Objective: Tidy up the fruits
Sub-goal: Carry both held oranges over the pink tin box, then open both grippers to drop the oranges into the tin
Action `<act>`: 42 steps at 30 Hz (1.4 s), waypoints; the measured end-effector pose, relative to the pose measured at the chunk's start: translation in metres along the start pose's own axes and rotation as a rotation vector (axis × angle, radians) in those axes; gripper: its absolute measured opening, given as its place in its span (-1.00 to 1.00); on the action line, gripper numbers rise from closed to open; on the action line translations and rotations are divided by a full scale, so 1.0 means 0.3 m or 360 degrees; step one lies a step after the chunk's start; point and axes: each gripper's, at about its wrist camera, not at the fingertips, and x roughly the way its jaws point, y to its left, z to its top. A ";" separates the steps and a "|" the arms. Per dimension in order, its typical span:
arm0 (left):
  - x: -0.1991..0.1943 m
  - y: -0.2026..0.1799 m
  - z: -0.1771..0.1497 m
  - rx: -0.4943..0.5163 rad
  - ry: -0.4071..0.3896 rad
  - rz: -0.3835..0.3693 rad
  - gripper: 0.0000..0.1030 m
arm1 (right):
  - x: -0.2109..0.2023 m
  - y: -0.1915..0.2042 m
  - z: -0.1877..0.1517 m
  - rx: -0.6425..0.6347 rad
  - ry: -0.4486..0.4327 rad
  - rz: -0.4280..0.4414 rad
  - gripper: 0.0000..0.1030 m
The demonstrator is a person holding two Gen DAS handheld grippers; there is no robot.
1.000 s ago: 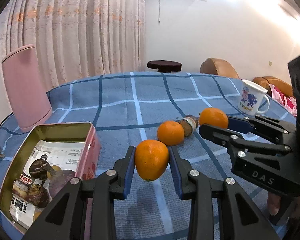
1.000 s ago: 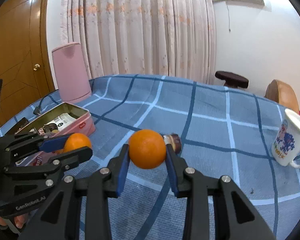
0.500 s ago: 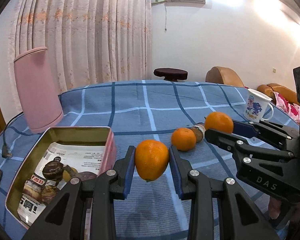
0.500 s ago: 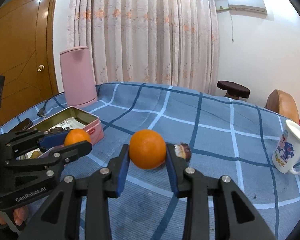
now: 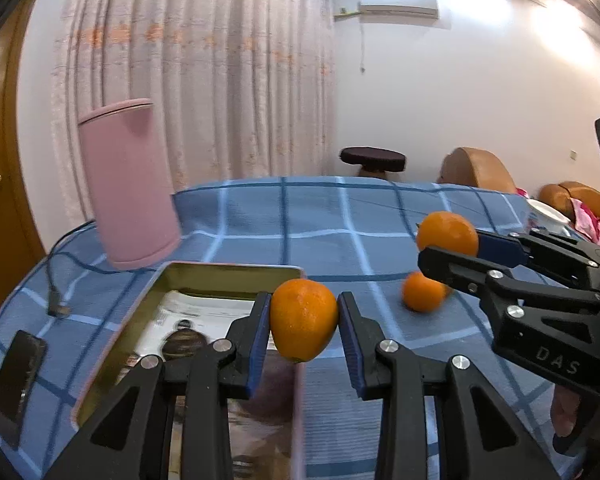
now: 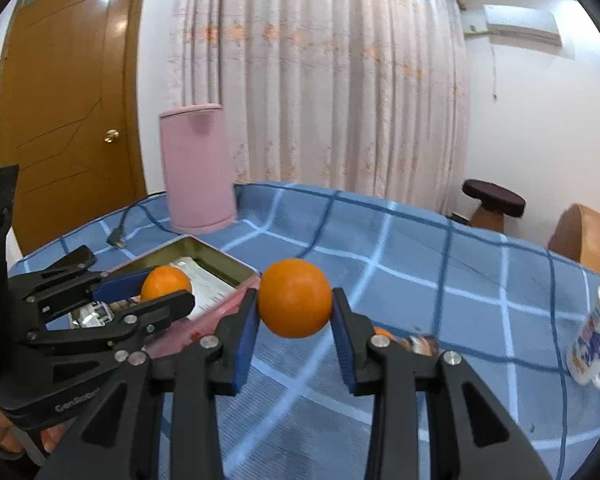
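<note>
My left gripper (image 5: 303,326) is shut on an orange (image 5: 303,320) and holds it above the right edge of an open pink tin box (image 5: 228,270). It also shows in the right wrist view (image 6: 166,286), over the tin (image 6: 220,258). My right gripper (image 6: 294,300) is shut on a second orange (image 6: 295,298), held above the blue checked tablecloth (image 6: 440,264), right of the tin. In the left wrist view that orange (image 5: 446,234) sits at the right. A third orange (image 5: 423,292) lies on the cloth below it.
The tin holds paper and dark wrapped items (image 5: 180,340). A tall pink container (image 5: 130,184) stands behind it. A cable plug (image 5: 58,308) and a phone (image 5: 16,376) lie at the left. A white printed mug (image 6: 592,344) stands at the right. A small jar (image 6: 420,344) lies behind my right fingers.
Both grippers have moved left toward the tin while holding their oranges. My left orange now hangs over the tin's right edge. The third orange stays on the cloth.
</note>
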 end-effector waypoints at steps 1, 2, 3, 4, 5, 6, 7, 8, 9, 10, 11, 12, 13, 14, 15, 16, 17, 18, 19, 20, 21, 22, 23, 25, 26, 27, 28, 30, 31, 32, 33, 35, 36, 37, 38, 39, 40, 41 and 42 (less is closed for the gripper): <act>-0.003 0.017 0.002 -0.0007 0.0001 0.0013 -0.31 | 0.007 0.017 0.010 -0.0013 0.0000 0.0015 -0.26; -0.003 0.034 0.004 -0.0015 0.0003 0.0027 -0.31 | 0.015 0.033 0.018 -0.0023 0.0000 0.0029 -0.26; -0.003 0.050 0.004 -0.0023 0.0006 0.0039 -0.31 | 0.022 0.046 0.025 -0.0032 0.0001 0.0040 -0.26; -0.004 0.067 0.004 -0.0032 0.0010 0.0051 -0.31 | 0.030 0.060 0.032 -0.0042 0.0001 0.0051 -0.26; -0.003 0.083 0.004 -0.0039 0.0014 0.0065 -0.31 | 0.039 0.075 0.040 -0.0052 0.0003 0.0063 -0.26; -0.003 0.096 0.003 -0.0043 0.0018 0.0077 -0.31 | 0.048 0.089 0.045 -0.0059 0.0004 0.0074 -0.26; -0.002 0.111 0.002 -0.0049 0.0022 0.0090 -0.31 | 0.053 0.100 0.049 -0.0065 0.0006 0.0086 -0.26; -0.003 0.128 0.000 -0.0055 0.0027 0.0105 -0.31 | 0.060 0.113 0.053 -0.0074 0.0008 0.0099 -0.26; -0.003 0.143 -0.002 -0.0059 0.0032 0.0118 -0.31 | 0.067 0.124 0.058 -0.0083 0.0010 0.0107 -0.26; -0.003 0.158 -0.004 -0.0065 0.0036 0.0129 -0.31 | 0.075 0.139 0.062 -0.0095 0.0013 0.0117 -0.26; -0.002 0.173 -0.006 -0.0069 0.0044 0.0143 -0.31 | 0.081 0.149 0.065 -0.0100 0.0015 0.0125 -0.26; -0.002 0.186 -0.008 -0.0072 0.0048 0.0153 -0.31 | 0.088 0.158 0.068 -0.0103 0.0018 0.0135 -0.26; -0.001 0.199 -0.011 -0.0076 0.0055 0.0164 -0.31 | 0.097 0.171 0.071 -0.0108 0.0022 0.0147 -0.26; 0.003 0.213 -0.014 -0.0083 0.0065 0.0175 -0.31 | 0.104 0.180 0.073 -0.0111 0.0026 0.0154 -0.26; 0.006 0.224 -0.015 -0.0089 0.0071 0.0180 -0.31 | 0.111 0.189 0.074 -0.0115 0.0032 0.0162 -0.26; 0.009 0.238 -0.019 -0.0095 0.0080 0.0189 -0.31 | 0.119 0.200 0.075 -0.0118 0.0038 0.0169 -0.26; 0.010 0.245 -0.020 -0.0099 0.0084 0.0194 -0.31 | 0.128 0.210 0.076 -0.0118 0.0046 0.0180 -0.26; 0.009 0.250 -0.021 -0.0103 0.0088 0.0200 -0.31 | 0.138 0.220 0.077 -0.0116 0.0054 0.0193 -0.26; 0.010 0.259 -0.024 -0.0104 0.0092 0.0205 -0.31 | 0.144 0.227 0.078 -0.0116 0.0061 0.0201 -0.26; 0.009 0.267 -0.025 -0.0106 0.0094 0.0212 -0.31 | 0.154 0.238 0.078 -0.0118 0.0070 0.0211 -0.26; 0.008 0.274 -0.028 -0.0108 0.0096 0.0217 -0.31 | 0.166 0.249 0.077 -0.0120 0.0083 0.0220 -0.26; 0.007 0.282 -0.031 -0.0110 0.0097 0.0222 -0.31 | 0.174 0.255 0.075 -0.0120 0.0092 0.0224 -0.26; 0.006 0.294 -0.035 -0.0115 0.0101 0.0230 -0.31 | 0.184 0.264 0.072 -0.0120 0.0102 0.0230 -0.26; 0.006 0.313 -0.041 -0.0125 0.0109 0.0240 -0.31 | 0.203 0.279 0.065 -0.0118 0.0122 0.0248 -0.26; 0.007 0.323 -0.045 -0.0132 0.0114 0.0247 -0.31 | 0.208 0.282 0.062 -0.0119 0.0130 0.0252 -0.26; 0.009 0.330 -0.048 -0.0138 0.0120 0.0248 -0.31 | 0.214 0.286 0.059 -0.0122 0.0139 0.0254 -0.26; 0.011 0.337 -0.051 -0.0144 0.0125 0.0248 -0.31 | 0.221 0.291 0.055 -0.0126 0.0150 0.0256 -0.26; 0.015 0.345 -0.055 -0.0149 0.0133 0.0249 -0.31 | 0.236 0.299 0.048 -0.0130 0.0175 0.0260 -0.26; 0.018 0.347 -0.056 -0.0149 0.0137 0.0247 -0.31 | 0.244 0.300 0.045 -0.0129 0.0187 0.0258 -0.26; 0.020 0.348 -0.057 -0.0148 0.0141 0.0247 -0.31 | 0.249 0.301 0.042 -0.0127 0.0193 0.0261 -0.26; 0.021 0.349 -0.058 -0.0147 0.0145 0.0247 -0.31 | 0.254 0.303 0.040 -0.0127 0.0201 0.0265 -0.26; 0.024 0.351 -0.061 -0.0143 0.0153 0.0247 -0.31 | 0.262 0.309 0.030 -0.0141 0.0215 0.0269 -0.26; 0.027 0.353 -0.063 -0.0144 0.0159 0.0247 -0.31 | 0.265 0.312 0.025 -0.0151 0.0222 0.0271 -0.26; 0.028 0.355 -0.063 -0.0144 0.0162 0.0245 -0.31 | 0.266 0.317 0.019 -0.0160 0.0230 0.0273 -0.26; 0.032 0.355 -0.063 -0.0143 0.0168 0.0244 -0.31 | 0.265 0.320 0.014 -0.0167 0.0225 0.0275 -0.26; 0.036 0.354 -0.064 -0.0141 0.0176 0.0243 -0.31 | 0.263 0.322 0.014 -0.0169 0.0225 0.0279 -0.26; 0.041 0.352 -0.065 -0.0137 0.0185 0.0240 -0.31 | 0.263 0.324 0.015 -0.0169 0.0228 0.0283 -0.26; 0.046 0.350 -0.067 -0.0133 0.0194 0.0237 -0.31 | 0.262 0.327 0.016 -0.0174 0.0232 0.0287 -0.26; 0.049 0.348 -0.069 -0.0131 0.0200 0.0237 -0.31 | 0.260 0.331 0.016 -0.0183 0.0232 0.0286 -0.26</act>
